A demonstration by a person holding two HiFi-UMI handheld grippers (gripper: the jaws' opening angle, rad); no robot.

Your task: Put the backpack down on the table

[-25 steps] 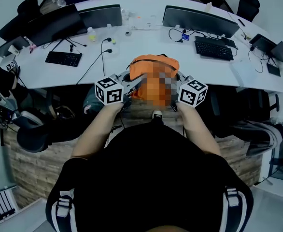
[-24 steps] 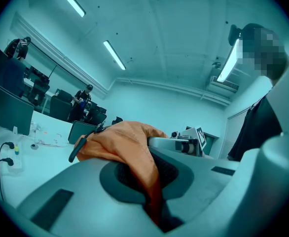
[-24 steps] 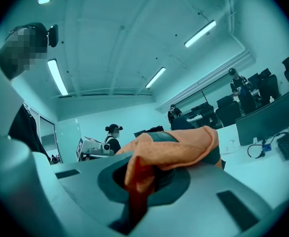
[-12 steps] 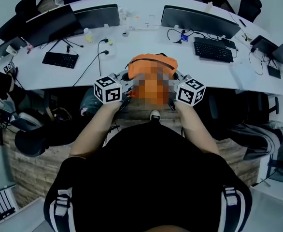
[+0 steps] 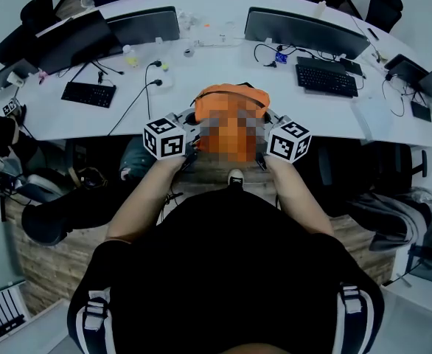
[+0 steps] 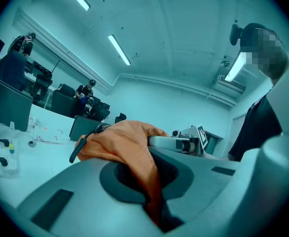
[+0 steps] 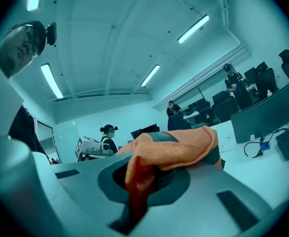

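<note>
- Nearest, in the head view: both forearms reach forward, one gripper each, level with one another at the near edge of the white table (image 5: 201, 68).
- Left gripper (image 5: 192, 139): jaws pressed together on a fold of orange fabric at the bag's left side. Its own view shows the cloth running down into the seam between the pads.
- Right gripper (image 5: 265, 141): same state, pinching a fold of orange cloth on the bag's right side.
- Backpack (image 5: 234, 96): orange, hanging between the two grippers over the table's near edge, top bulging upward.
- Step in hand, as I judge it: carry the bag forward over bare tabletop and lower it.
- To do it well: keep both pinches tight and both hands level so the bag does not tip. Get the whole base past the edge before it goes down. Only part the jaws once the table bears its weight.
- Landing zone: aim for the bare patch ahead, short of the black cable (image 5: 138, 98) on the left and the right-hand keyboard (image 5: 326, 78).
- Hard to make out: a mosaic patch covers the bag's lower front, so I cannot tell whether its base touches the table. The straps and underside are hidden.
- Far: monitors (image 5: 304, 34) along the back edge, with small desk clutter too small to name.
</note>
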